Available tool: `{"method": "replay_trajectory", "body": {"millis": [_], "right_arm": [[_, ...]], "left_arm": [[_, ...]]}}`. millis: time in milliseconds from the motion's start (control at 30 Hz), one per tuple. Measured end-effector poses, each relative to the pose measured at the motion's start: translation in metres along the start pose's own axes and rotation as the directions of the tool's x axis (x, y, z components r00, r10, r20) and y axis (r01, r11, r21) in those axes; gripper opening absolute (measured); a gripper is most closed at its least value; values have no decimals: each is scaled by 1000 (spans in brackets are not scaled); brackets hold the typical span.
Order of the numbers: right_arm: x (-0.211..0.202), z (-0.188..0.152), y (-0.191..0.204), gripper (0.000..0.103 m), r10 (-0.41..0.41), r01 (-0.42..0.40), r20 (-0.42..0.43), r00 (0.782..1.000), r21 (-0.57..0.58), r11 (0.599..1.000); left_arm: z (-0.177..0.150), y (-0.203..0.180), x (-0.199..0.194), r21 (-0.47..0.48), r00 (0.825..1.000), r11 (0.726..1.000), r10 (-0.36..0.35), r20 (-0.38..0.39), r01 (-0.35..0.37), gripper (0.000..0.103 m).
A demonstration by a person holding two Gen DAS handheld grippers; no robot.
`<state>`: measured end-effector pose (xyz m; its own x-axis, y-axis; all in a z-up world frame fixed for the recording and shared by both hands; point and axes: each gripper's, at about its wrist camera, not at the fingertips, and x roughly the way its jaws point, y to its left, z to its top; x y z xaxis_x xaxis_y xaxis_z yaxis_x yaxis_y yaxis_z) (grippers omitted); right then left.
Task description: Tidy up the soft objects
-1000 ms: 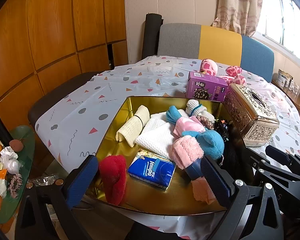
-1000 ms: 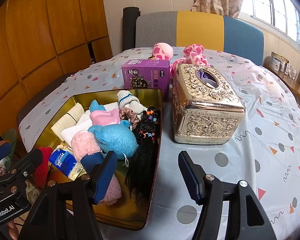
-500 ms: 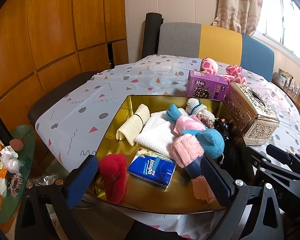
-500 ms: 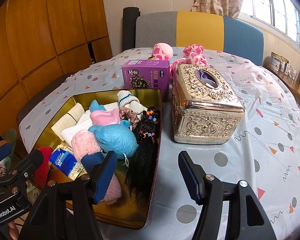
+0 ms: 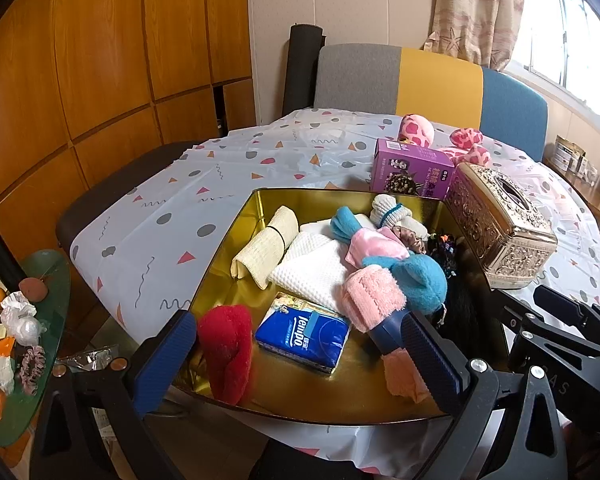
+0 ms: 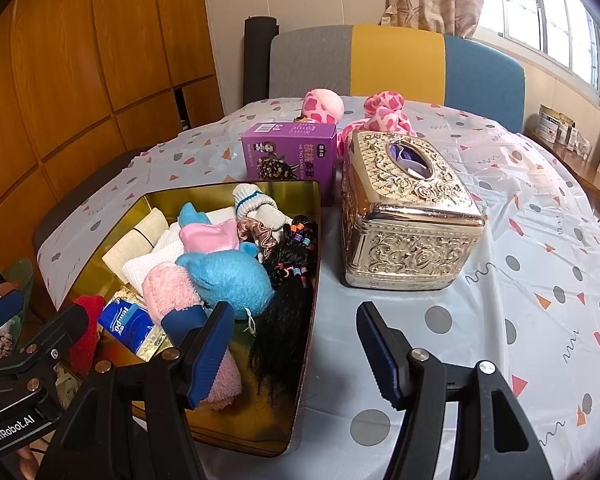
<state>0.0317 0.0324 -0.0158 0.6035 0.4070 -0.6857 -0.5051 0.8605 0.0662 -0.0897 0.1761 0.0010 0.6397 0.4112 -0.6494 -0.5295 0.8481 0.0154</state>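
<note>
A gold tray point(image 5: 312, 394) point(image 6: 314, 240) sits at the table's near edge, filled with soft things: a red plush point(image 5: 226, 350), a blue tissue pack point(image 5: 302, 338), white cloth point(image 5: 314, 268), a beige roll point(image 5: 266, 246), pink and blue plush point(image 5: 416, 280) point(image 6: 228, 274), a sock point(image 6: 252, 202) and a black wig point(image 6: 286, 280). My left gripper point(image 5: 300, 354) is open and empty, low over the tray's near part. My right gripper point(image 6: 296, 348) is open and empty, over the tray's right rim. A pink spotted plush point(image 6: 382, 114) lies on the table behind the boxes.
An ornate gold tissue box point(image 6: 408, 212) stands right of the tray, a purple carton point(image 6: 290, 154) behind the tray. A sofa point(image 6: 396, 64) lines the far side. A green side table point(image 5: 24, 340) with clutter is at lower left.
</note>
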Motion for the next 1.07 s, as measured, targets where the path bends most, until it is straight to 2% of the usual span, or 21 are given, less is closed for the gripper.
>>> {"method": "replay_trajectory", "body": {"millis": [1067], "right_arm": [[0, -2, -6, 64, -12, 12, -4, 1000, 22, 1000]], "left_arm": [[-2, -4, -1, 10, 1000, 1000, -15, -6, 15, 103]]}}
